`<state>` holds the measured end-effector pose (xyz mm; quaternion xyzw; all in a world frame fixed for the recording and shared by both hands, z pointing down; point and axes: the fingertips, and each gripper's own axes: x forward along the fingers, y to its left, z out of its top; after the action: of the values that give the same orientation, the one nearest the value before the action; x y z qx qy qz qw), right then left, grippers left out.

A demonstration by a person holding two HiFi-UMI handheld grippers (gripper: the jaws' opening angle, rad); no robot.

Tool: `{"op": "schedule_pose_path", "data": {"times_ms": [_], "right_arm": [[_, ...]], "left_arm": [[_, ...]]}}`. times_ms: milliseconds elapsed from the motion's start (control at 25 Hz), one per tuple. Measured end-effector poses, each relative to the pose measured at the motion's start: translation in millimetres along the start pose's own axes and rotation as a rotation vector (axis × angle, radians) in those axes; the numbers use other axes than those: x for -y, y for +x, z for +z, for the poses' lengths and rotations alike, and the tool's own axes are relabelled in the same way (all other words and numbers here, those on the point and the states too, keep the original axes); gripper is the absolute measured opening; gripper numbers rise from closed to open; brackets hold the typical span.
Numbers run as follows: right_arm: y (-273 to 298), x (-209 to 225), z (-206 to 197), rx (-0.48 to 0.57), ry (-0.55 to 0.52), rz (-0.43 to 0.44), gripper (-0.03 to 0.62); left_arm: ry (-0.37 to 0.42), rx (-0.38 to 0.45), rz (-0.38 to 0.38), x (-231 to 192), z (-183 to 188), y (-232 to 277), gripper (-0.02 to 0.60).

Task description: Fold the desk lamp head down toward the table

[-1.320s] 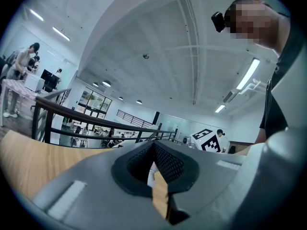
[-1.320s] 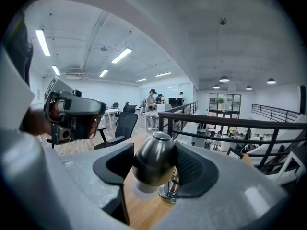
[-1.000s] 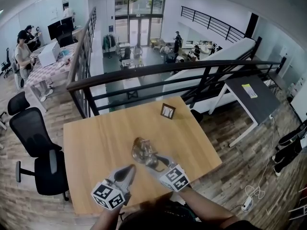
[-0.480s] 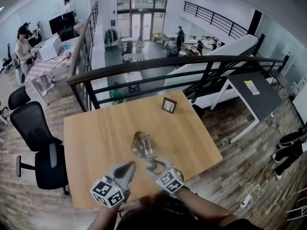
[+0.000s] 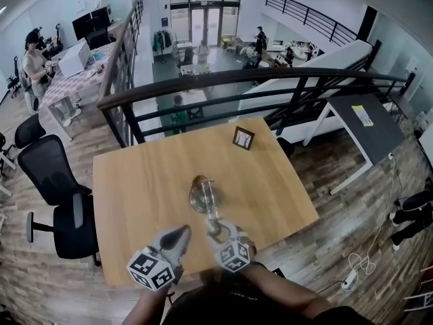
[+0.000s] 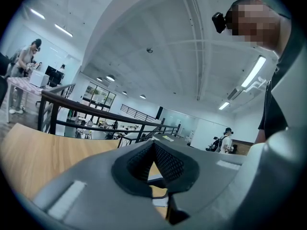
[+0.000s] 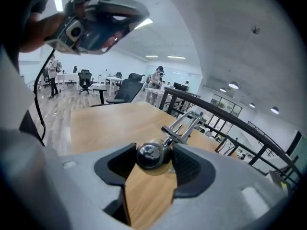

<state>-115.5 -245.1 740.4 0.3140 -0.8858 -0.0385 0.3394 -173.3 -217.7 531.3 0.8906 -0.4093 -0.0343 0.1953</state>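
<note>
Right tool point(image 5: 218, 234), in the head view, sits lower and nearer the front edge of the table point(image 5: 135, 181) than a second ago. The lamp point(image 5: 203, 196) stretches from its round base toward the tool. The left tool point(image 5: 184, 233) hovers beside it, apart from the lamp. A dark railing point(image 5: 203, 87) and an open office lie beyond. In the left gripper view, the left tool point(image 6: 154, 145) has its jaws pressed together, empty, above the wood. In the right gripper view, the right tool point(image 7: 153, 153) clamps the lamp's shiny round end point(image 7: 151, 157), and the lamp's twin rods run away low over the table.

Wooden table point(image 5: 135, 181) bearing desk lamp point(image 5: 201, 195) and small frame point(image 5: 243, 138).
</note>
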Motion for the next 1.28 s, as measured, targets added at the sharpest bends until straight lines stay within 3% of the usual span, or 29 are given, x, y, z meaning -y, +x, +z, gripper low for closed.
{"op": "schedule_pose_path", "data": {"times_ms": [480,1080,1280], "right_arm": [[43,-8,-39,-0.014,-0.1,-0.098,0.224],[59,-7,-52,-0.055,-0.11,-0.104,0.218],[53,-4,-47,-0.071,-0.07,-0.083,0.218]], "left_arm": [[0.004,-0.057,0.031,-6,-18,-3,0.002],[0.015,-0.087,0.03,-5,-35,1,0.002],[0.012,-0.075,0.037,-8,-34,0,0.002]]}}
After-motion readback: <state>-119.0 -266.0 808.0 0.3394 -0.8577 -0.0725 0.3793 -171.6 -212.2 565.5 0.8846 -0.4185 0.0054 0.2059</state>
